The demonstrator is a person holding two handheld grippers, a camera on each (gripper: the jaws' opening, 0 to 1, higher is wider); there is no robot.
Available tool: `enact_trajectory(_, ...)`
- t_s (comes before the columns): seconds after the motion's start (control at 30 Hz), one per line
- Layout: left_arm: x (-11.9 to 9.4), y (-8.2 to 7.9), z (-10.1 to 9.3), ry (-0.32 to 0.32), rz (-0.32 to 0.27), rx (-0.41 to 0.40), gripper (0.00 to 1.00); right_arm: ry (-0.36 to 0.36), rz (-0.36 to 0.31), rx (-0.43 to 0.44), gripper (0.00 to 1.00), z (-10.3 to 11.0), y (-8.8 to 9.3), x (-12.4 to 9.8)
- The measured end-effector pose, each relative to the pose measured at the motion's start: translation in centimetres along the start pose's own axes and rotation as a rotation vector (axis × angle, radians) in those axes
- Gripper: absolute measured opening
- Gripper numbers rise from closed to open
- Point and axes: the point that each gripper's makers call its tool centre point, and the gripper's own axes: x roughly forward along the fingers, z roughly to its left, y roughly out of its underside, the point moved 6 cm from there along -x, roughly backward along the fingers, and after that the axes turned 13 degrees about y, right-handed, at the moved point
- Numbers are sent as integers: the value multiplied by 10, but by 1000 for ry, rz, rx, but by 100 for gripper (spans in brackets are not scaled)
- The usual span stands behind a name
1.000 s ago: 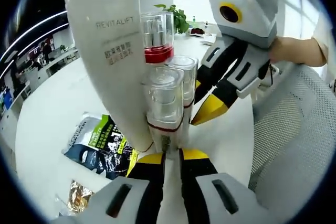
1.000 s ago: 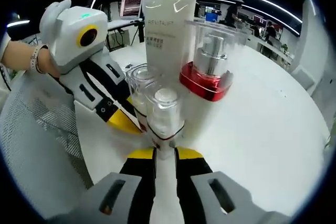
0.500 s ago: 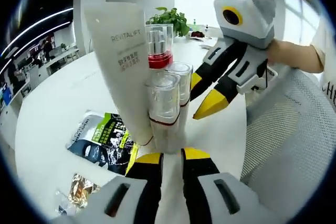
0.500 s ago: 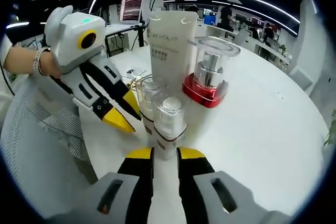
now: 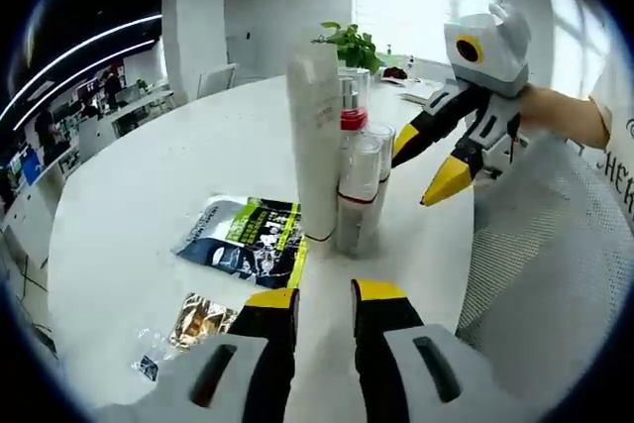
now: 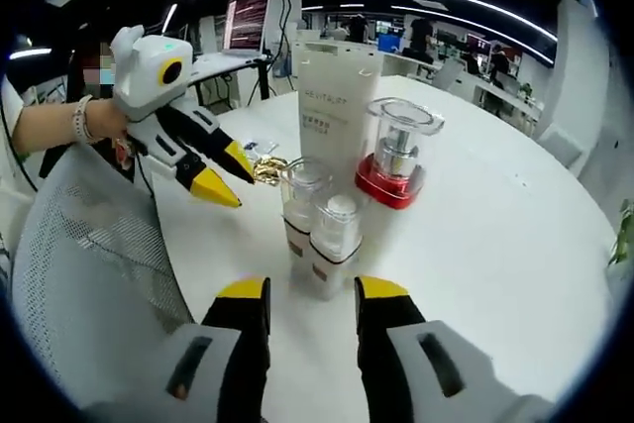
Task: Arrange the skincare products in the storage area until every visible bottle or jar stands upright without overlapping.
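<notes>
Left gripper view: a round white table (image 5: 149, 195) is spread across most of the frame, and a mesh chair back (image 5: 535, 274) is seen at the lower right. At centre, four skincare products are grouped upright and close together: a tall white tube (image 5: 315, 136), a red-collared pump bottle (image 5: 353, 106) behind it, and two small clear-capped bottles (image 5: 359, 195) in front. A printed sachet (image 5: 243, 240) is laid flat to the lower left of the group, and a foil packet (image 5: 198, 316) is seen nearer the bottom edge. A potted plant (image 5: 349, 45) is placed at the upper centre. The left gripper (image 5: 324, 306) is shown at the bottom with its yellow-tipped jaws parted and nothing between them, short of the bottles. The right gripper (image 5: 436, 158) is entered from the upper right, held by a hand (image 5: 565, 116), its jaws spread and empty, beside the group but apart from it.

Right gripper view: the same group is seen at centre, with the white tube (image 6: 337, 106) at the back, the pump bottle (image 6: 396, 156) to its right, and the two small bottles (image 6: 322, 225) nearest. The right gripper (image 6: 312, 294) is held wide apart and empty at the bottom; the left gripper (image 6: 228, 173) is seen at the upper left, parted and empty.
</notes>
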Motion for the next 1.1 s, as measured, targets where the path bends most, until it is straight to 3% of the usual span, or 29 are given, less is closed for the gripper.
enact_trajectory(0.3,-22,8,22,-64,7,12,28,36,-12,50,45,-4,-3,-13)
enact_trajectory(0.5,-26,11,32,-91,13,9,32,65,-15,68,50,-7,-3,-18)
enact_trajectory(0.9,-6,15,49,-71,44,-12,48,105,-21,103,58,-10,-2,-24)
enact_trajectory(1.1,1,12,58,-66,37,-28,52,124,-20,125,58,-14,2,-27)
